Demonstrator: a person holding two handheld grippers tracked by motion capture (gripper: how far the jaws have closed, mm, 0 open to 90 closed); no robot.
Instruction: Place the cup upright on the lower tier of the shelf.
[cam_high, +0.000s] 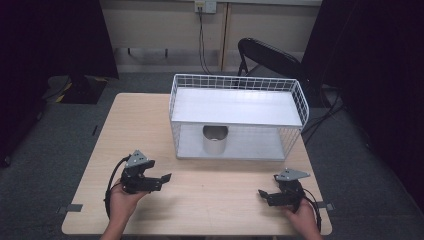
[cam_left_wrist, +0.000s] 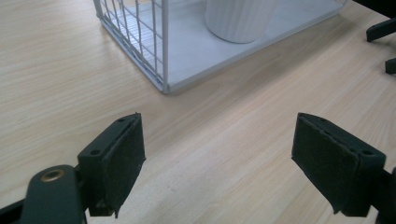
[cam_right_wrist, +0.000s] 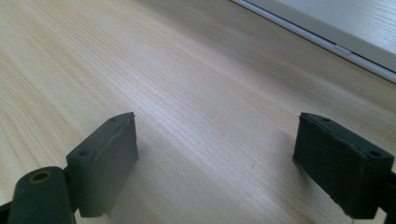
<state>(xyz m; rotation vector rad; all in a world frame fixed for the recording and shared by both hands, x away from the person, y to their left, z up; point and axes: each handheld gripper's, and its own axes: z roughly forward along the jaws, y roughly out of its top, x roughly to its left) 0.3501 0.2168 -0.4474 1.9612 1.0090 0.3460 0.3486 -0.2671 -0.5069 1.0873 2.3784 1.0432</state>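
Note:
A white wire rack (cam_high: 238, 116) with two shelves stands at the back middle of the wooden table (cam_high: 140, 130). A white ribbed cup (cam_high: 215, 139) sits on its lower shelf, near the open front. My left gripper (cam_high: 163, 181) rests low over the table at the front left, open and empty, its jaws pointing right. In the left gripper view the jaws (cam_left_wrist: 217, 140) stand wide apart, facing the rack's front left corner (cam_left_wrist: 163, 46) and the cup (cam_left_wrist: 238, 21). At the front right my right gripper (cam_high: 264, 197) is open and empty over bare wood (cam_right_wrist: 215, 140).
The rack's base edge (cam_right_wrist: 327, 28) runs across the top right of the right gripper view. A black folding chair (cam_high: 270, 57) stands behind the table. Dark curtains hang at both sides. The right gripper's jaw tips (cam_left_wrist: 380, 30) show at the far right of the left gripper view.

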